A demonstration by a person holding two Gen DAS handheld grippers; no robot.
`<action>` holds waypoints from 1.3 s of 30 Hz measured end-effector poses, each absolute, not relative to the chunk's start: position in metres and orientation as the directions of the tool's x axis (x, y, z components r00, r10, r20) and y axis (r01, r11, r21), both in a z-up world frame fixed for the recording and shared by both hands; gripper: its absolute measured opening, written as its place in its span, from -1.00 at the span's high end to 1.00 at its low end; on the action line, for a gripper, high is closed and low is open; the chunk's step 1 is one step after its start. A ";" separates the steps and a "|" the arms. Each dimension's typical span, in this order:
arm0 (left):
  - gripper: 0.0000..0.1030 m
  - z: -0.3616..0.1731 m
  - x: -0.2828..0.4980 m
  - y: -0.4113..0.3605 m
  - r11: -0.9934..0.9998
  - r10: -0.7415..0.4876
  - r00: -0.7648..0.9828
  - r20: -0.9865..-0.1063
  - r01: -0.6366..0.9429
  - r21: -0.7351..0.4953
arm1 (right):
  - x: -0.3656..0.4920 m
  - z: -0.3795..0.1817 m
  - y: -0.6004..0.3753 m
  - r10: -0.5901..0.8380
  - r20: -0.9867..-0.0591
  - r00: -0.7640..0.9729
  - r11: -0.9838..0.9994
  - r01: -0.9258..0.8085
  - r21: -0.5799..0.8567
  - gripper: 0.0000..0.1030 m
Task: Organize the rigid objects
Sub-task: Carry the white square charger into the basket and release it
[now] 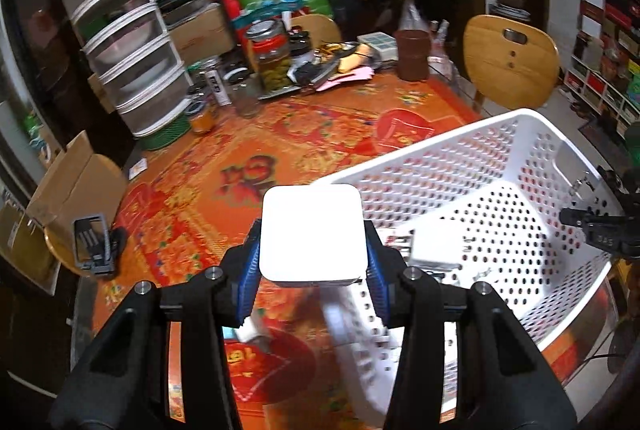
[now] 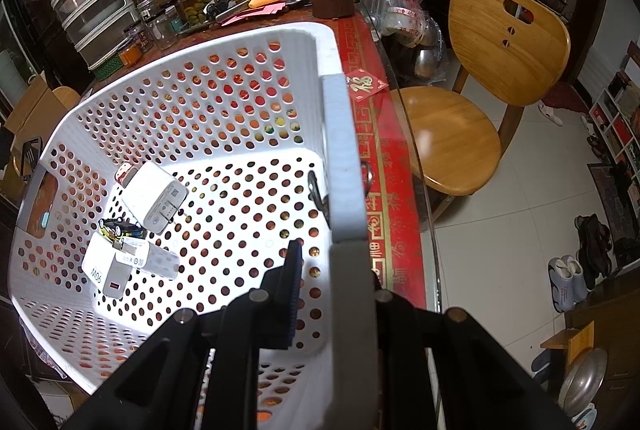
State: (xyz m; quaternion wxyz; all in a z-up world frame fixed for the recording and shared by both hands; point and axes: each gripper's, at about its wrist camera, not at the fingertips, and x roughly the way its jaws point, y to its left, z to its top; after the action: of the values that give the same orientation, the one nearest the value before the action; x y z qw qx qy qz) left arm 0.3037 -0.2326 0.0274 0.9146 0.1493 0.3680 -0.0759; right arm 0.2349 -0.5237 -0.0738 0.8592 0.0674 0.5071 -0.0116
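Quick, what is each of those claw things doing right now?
Left gripper: closed on a white square box.
Right gripper: closed on the rim of the white basket.

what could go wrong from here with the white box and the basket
1. The left gripper pinches the white box only at its side edges, above the tablecloth just outside the basket; released now, it may miss.
2. The right gripper clamps the basket's rim; a tug could tip the basket and spill the chargers.
3. A hard drop could knock those chargers.
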 end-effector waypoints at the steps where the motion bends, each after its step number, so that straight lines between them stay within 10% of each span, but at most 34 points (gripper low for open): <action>1: 0.17 0.026 0.303 -0.236 0.942 -0.032 0.716 -0.697 0.255 0.218 | 0.235 -0.074 -0.524 0.048 -0.873 0.485 0.991 0.088 0.104 0.66; 30: 0.15 -0.055 0.321 -0.345 0.874 -0.065 0.492 -0.868 0.448 0.188 | 0.238 -0.071 -0.522 0.054 -0.873 0.485 0.991 0.082 0.107 0.63; 36: -0.84 -0.033 0.308 -0.338 0.871 -0.071 0.594 -0.802 0.428 0.240 | 0.239 -0.072 -0.522 0.056 -0.872 0.486 0.991 0.082 0.109 0.63; 39: -0.95 -0.010 0.295 -0.321 0.877 -0.091 0.661 -0.745 0.408 0.254 | 0.240 -0.072 -0.522 0.056 -0.873 0.485 0.991 0.081 0.108 0.63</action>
State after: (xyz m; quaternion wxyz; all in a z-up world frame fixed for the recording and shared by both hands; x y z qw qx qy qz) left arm 0.2950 -0.3206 -0.0099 0.8881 0.2042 0.3871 -0.1404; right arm 0.2398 -0.5224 -0.0721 0.8591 0.0675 0.5073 -0.0075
